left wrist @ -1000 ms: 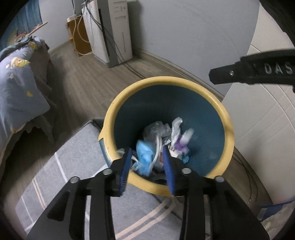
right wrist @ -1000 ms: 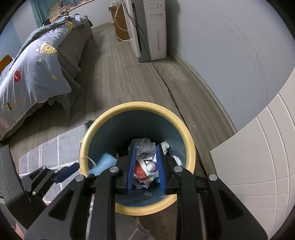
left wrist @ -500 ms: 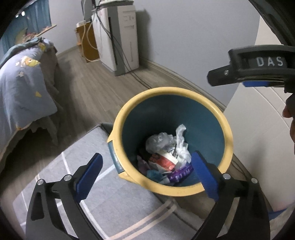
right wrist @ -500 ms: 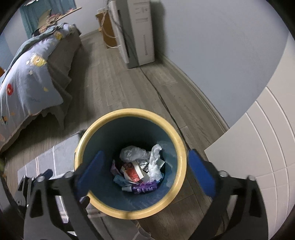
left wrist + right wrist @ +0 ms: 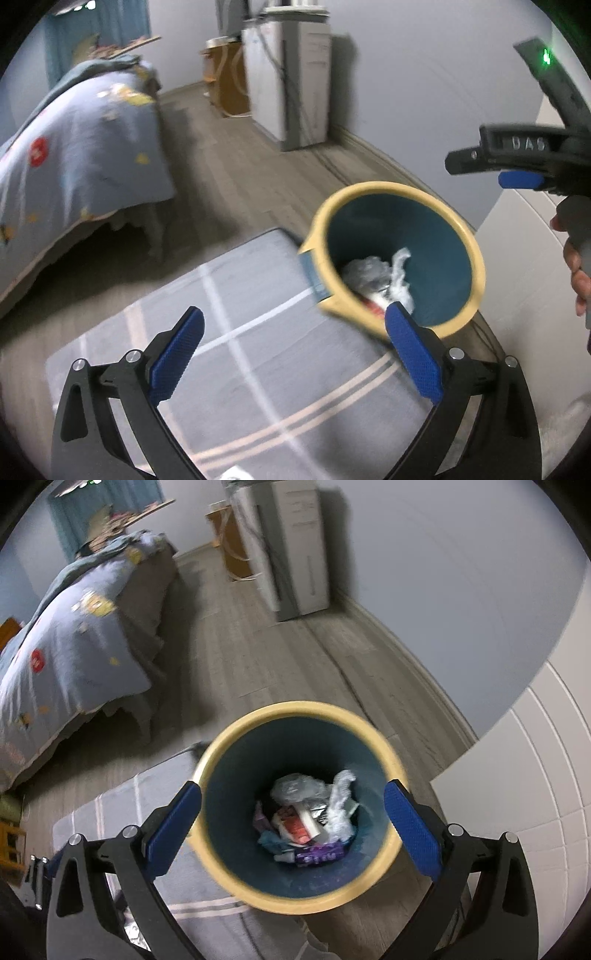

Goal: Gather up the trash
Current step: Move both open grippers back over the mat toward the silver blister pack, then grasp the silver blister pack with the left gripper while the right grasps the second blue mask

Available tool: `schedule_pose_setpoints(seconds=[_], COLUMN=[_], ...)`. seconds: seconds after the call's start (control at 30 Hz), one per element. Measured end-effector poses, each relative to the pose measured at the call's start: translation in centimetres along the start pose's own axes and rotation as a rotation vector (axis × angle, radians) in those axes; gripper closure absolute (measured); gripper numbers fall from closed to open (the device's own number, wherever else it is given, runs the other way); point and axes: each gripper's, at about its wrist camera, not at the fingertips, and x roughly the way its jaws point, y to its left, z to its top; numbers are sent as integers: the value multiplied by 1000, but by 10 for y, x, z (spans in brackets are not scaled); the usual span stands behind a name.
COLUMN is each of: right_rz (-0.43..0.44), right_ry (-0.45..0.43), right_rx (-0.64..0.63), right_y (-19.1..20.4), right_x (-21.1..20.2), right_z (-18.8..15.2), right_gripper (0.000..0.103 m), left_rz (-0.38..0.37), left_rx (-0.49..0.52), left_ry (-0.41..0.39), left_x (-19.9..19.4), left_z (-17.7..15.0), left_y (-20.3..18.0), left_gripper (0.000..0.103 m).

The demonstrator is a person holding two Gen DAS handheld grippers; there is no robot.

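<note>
So our left gripper (image 5: 293, 334) has its jaws spread wide with nothing in them, hanging over the grey rug (image 5: 236, 373) just beside the bin (image 5: 476, 251). Our right gripper (image 5: 292, 816) is wide apart too and empty, sitting right above the bin (image 5: 236, 734). The trash (image 5: 310, 823) is all piled at the bottom: crumpled plastic, tissue, a red-and-white wrapper, a purple one.
</note>
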Motion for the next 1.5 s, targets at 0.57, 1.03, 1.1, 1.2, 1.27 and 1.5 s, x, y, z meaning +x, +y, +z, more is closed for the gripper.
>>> schedule_pose_setpoints(seconds=[0.57,1.03,1.1,1.2,1.27,1.5], right_rz=[152,113,111,113,117,112], right_ry=[100,105,110,115,117,113], right_rx=[-191,-233,-238,-256,-275,-353], right_y=[113,127,130,138,144,161], right_x=[-12,-16,-12,-8,-6,0], right_z=[-69,-86,-86,-86,-86,-87], right_gripper=[6,6,6,6,6,6], left_rz=[119,-90,-87,-81,-92,-111], left_rx=[-127,-15,29,39,13,-12], left_ry=[111,271,293,327,347,362], left_x=[-60,-1,8,18,24,32], left_z=[-131,-165,-168,-171,-172,-171], left_y=[91,68,60,61,67,76], left_gripper=[5,5,5,5,5,12])
